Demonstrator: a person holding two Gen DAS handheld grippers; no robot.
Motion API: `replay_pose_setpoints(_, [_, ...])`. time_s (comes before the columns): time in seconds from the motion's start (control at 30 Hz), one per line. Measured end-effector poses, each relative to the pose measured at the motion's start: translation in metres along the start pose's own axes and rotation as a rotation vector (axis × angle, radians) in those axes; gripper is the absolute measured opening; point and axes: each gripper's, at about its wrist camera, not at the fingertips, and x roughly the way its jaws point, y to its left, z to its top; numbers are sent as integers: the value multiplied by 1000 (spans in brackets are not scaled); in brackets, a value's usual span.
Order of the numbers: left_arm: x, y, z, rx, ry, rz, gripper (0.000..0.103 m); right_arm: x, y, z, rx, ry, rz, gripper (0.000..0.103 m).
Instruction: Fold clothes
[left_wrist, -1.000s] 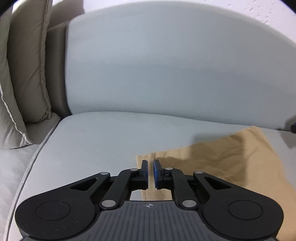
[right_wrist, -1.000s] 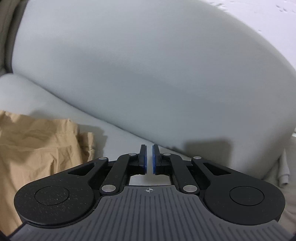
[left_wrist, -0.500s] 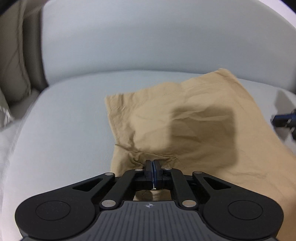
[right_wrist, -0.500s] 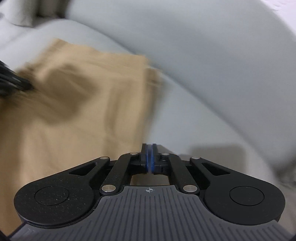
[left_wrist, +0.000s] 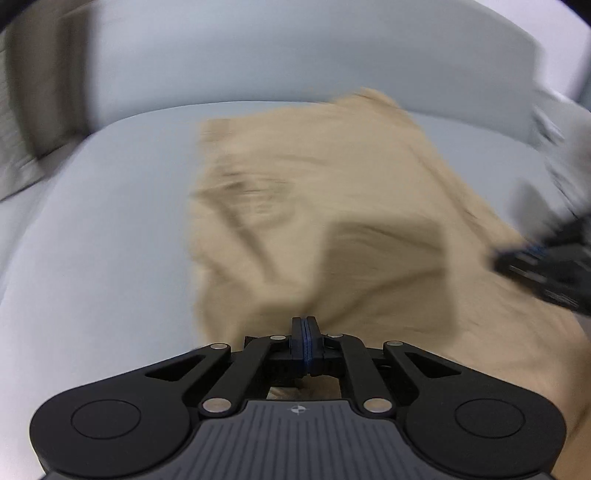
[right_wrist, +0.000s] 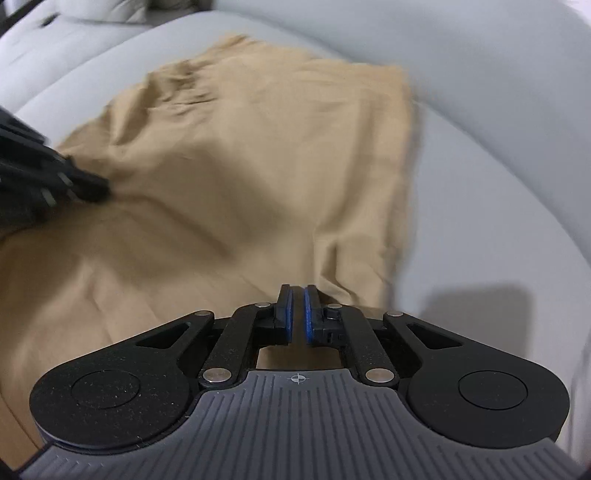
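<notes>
A tan garment (left_wrist: 317, 206) lies spread on a pale grey sofa seat (left_wrist: 99, 229); it also shows in the right wrist view (right_wrist: 236, 155). My left gripper (left_wrist: 306, 328) is shut, its pads pressed together above the garment's near edge; whether cloth is pinched between them is hidden. My right gripper (right_wrist: 296, 295) has a narrow gap between its blue pads and sits over the garment's near right part; I see no cloth between them. The right gripper shows blurred at the right edge of the left wrist view (left_wrist: 546, 266). The left gripper shows at the left of the right wrist view (right_wrist: 40, 181).
The sofa backrest (left_wrist: 295, 59) curves behind the seat. A beige cushion (left_wrist: 22, 110) stands at the far left. More grey seat (right_wrist: 491, 206) lies right of the garment. Both views are motion-blurred.
Both grippers tilted down from facing the backrest to looking over the garment and came closer to it. The left gripper's pads closed; the right gripper's pads closed, then parted slightly.
</notes>
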Motion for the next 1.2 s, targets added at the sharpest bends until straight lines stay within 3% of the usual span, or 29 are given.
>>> replay_pose_setpoints(0.07, [-13, 1, 1, 14, -1, 31, 7, -18, -3, -5, 42, 10, -47, 1])
replay_pose_setpoints(0.1, [-20, 2, 1, 18, 0, 28, 8, -26, 0, -6, 47, 16, -72, 13])
replay_pose_setpoints(0.13, [-30, 2, 1, 23, -4, 18, 8, -34, 3, -7, 53, 22, -98, 13])
replay_pose_setpoints(0.27, [-66, 0, -4, 85, -36, -18, 10, -78, 16, -13, 75, -29, -58, 13])
replay_pose_setpoints(0.43, [-130, -26, -17, 282, -117, -59, 15, -125, 41, -36, 39, -81, 6, 13])
replay_pose_setpoints(0.6, [-185, -20, -27, 399, -162, -47, 16, -158, 74, -66, -14, -94, 18, 14])
replay_pose_setpoints(0.77, [-218, -1, -60, 522, -92, -11, 22, -192, 104, -100, -28, -123, 53, 21])
replay_pose_setpoints(0.87, [-223, -5, -105, 616, -15, 8, 22, -199, 119, -112, -29, -118, 75, 25])
replay_pose_setpoints(0.93, [-218, -11, -135, 578, 31, -33, 23, -204, 130, -125, -24, -75, 100, 32])
replay_pose_setpoints(1.0, [-211, -20, -151, 475, 42, -85, 28, -207, 131, -134, 25, -31, 136, 39])
replay_pose_setpoints(1.1, [-200, -37, -167, 313, -8, -127, 38, -203, 127, -144, 151, 36, 201, 45])
replay_pose_setpoints(1.2, [-189, -57, -176, 178, -70, -115, 43, -200, 120, -154, 252, 4, 239, 53])
